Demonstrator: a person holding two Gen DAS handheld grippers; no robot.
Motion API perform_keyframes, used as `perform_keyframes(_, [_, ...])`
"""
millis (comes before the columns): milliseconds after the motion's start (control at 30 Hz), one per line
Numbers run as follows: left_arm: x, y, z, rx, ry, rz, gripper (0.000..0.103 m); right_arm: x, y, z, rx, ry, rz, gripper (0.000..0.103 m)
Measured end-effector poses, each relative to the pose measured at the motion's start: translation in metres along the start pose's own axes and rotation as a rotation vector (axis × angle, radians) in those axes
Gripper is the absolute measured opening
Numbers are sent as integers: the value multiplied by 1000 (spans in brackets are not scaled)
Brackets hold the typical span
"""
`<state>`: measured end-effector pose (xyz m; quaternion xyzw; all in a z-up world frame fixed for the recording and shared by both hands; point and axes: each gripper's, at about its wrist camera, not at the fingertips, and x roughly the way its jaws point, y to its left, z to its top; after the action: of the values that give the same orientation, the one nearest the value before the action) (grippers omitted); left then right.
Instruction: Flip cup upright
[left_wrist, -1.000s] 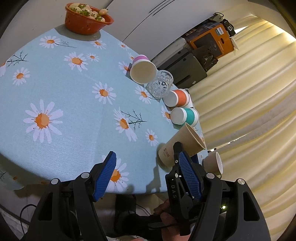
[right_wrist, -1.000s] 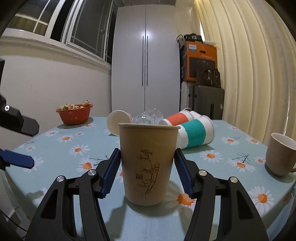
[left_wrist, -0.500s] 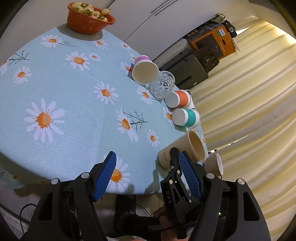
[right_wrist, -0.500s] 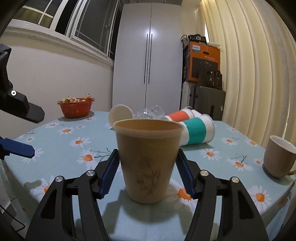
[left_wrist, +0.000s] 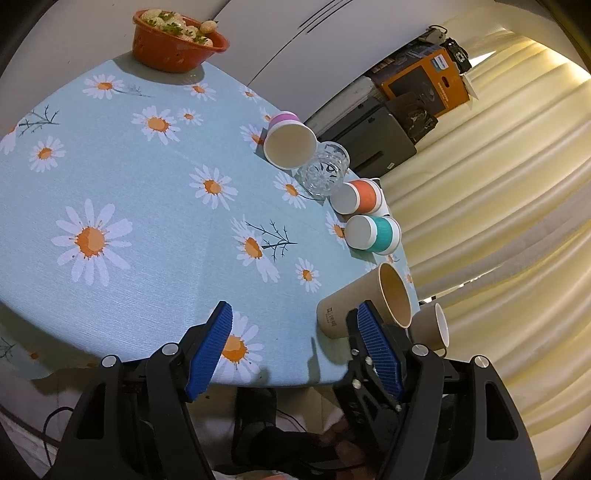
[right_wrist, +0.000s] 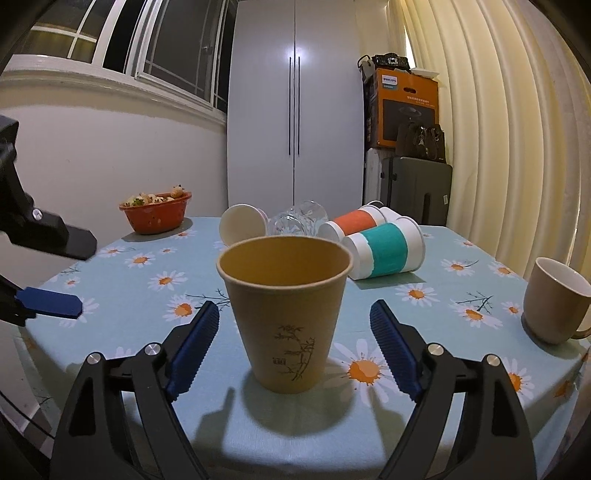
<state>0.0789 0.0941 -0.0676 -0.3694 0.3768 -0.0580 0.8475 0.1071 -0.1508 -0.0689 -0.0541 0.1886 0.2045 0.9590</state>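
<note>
Right gripper (right_wrist: 291, 345): blue ribbed fingers spread wide, either side of the cup, touching neither wall.
Tan paper cup with bamboo print (right_wrist: 286, 314): upright on the daisy-print blue surface (right_wrist: 424, 417), mouth up, base flat, long axis vertical; dead centre between the right fingers and just ahead of them.
Task state: judged done for this cup, since standing free on its own base.
Left gripper (left_wrist: 295, 347): fingers wide apart, nothing between them; hovering off the near edge of the surface, angled down at it.
Cup from the left view (left_wrist: 364, 302): just beyond the left gripper's right-hand finger, outside the gap; right gripper clearly the nearer.
Key relation: cup straight ahead of the right gripper on its centreline, so a straight pull-back likely clears both walls without a nudge.
Beige ceramic mug (right_wrist: 557, 299): upright, off to the right near the edge, well apart.
Teal-banded white paper cup (right_wrist: 386, 251): on its side behind the tan cup.
Orange-banded white paper cup (right_wrist: 354, 223): on its side, just beyond the teal one.
Clear cut glass (right_wrist: 297, 221): on its side, further back.
Pink-banded white paper cup (left_wrist: 288, 142): on its side, mouth toward the cameras.
Orange bowl of food (right_wrist: 157, 212): far left edge.
</note>
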Motion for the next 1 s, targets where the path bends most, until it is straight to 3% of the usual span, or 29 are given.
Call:
perform_keyframes(267, [-15, -9, -2, 66, -63, 41, 69, -37, -8, 25, -35, -20, -10, 88])
perform_keyframes(633, [-39, -54, -33, 349, -194, 155, 69, -102, -59, 83, 6, 43, 90, 89])
perform_keyframes(733, [-45, -62, -44, 389, -206, 148, 69, -115, -70, 88, -9, 52, 112, 95])
perform_keyframes(1000, [-63, -81, -73, 509, -228, 142, 69, -141, -109, 79, 66, 98, 122, 95])
